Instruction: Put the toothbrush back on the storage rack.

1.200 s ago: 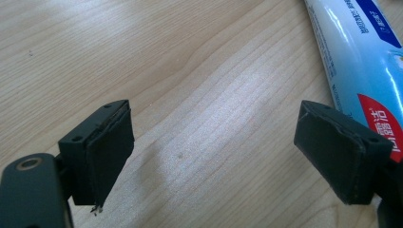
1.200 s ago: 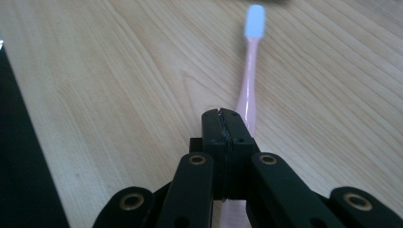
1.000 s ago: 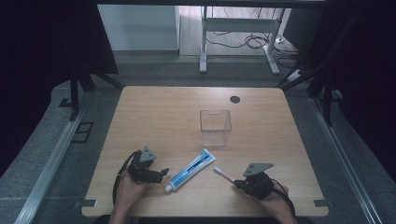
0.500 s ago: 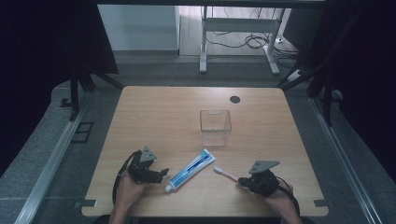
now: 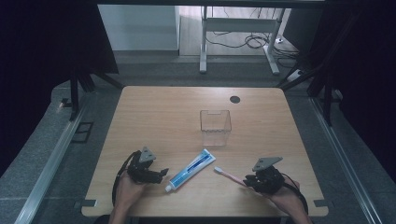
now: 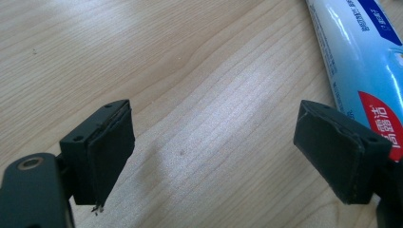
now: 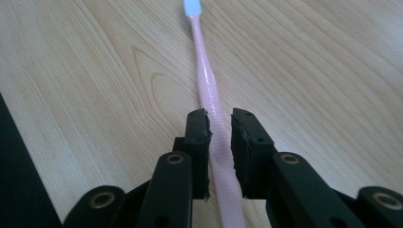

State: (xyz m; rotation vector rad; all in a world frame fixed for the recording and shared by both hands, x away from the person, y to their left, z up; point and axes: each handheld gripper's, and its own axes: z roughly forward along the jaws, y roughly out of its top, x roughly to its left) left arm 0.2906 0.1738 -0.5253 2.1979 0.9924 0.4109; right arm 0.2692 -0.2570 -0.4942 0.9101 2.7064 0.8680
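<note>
Print is legible only on the toothpaste tube (image 6: 366, 61), seen in the left gripper view. A red patch near the tube's lower end carries white Chinese characters — 高露洁 — reading along the tube's length. Toward the tube's upper end, a dark blue band bears small white characters, too small to read. In the high view the toothpaste tube (image 5: 190, 170) shows a blue stripe with lettering — blurred, unreadable.
</note>
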